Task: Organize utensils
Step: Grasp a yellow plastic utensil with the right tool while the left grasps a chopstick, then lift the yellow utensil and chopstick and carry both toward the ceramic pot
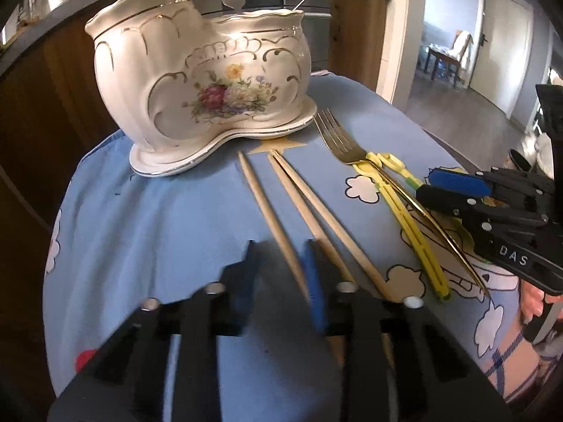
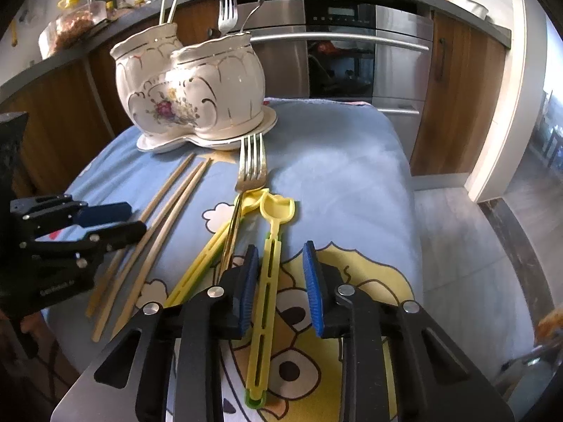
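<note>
A white floral ceramic holder (image 1: 197, 81) (image 2: 190, 95) stands at the far end of the cloth, with chopsticks, a silver fork (image 2: 227, 14) and a flower-topped handle in it. Three wooden chopsticks (image 1: 316, 211) (image 2: 169, 204) lie in front of it. My left gripper (image 1: 281, 249) (image 2: 135, 218) is low over them, its jaws blurred. The leftmost chopstick (image 1: 267, 207) runs between them, against the right blue pad only. A gold fork (image 1: 337, 140) (image 2: 251, 165) lies across two yellow plastic utensils (image 1: 415, 225). My right gripper (image 2: 280, 249) (image 1: 424, 186) is open around the right yellow utensil (image 2: 269, 263), with a gap on its right side.
A blue cartoon-print cloth (image 2: 334, 161) covers the table, which drops off to the floor on the right. An oven (image 2: 337, 52) and wooden cabinets stand close behind the holder. A person's hand (image 1: 531, 302) holds the right gripper at the table's near right.
</note>
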Tool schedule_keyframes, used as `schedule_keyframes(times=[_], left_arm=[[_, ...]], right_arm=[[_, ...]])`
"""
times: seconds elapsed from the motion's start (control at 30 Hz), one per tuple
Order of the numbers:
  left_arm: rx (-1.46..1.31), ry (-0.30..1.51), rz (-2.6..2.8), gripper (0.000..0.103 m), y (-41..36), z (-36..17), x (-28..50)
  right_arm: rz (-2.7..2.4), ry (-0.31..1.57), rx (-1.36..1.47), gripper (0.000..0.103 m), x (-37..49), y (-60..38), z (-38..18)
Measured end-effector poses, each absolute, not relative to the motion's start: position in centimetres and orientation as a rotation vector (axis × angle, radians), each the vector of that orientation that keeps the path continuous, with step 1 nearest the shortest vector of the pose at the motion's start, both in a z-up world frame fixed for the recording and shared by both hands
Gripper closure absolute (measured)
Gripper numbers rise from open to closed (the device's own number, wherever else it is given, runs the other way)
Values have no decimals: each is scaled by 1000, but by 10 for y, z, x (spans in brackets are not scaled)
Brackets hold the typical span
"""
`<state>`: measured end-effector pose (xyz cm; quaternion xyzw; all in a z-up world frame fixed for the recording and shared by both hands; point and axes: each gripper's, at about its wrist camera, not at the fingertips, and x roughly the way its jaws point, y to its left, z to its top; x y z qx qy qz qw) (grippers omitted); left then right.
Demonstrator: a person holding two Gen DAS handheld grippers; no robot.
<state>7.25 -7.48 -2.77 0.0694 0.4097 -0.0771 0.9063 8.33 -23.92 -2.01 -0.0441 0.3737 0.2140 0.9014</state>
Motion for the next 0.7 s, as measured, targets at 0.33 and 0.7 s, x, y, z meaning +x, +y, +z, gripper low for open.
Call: schedule_keyframes(times=[0.33, 0.7], left_arm=[[94, 889, -175, 94, -44, -24, 78], [103, 885, -205, 97, -38, -23, 77]], right_arm=[[458, 758, -71, 92, 83, -242, -19], [479, 690, -7, 92, 80, -250, -9]])
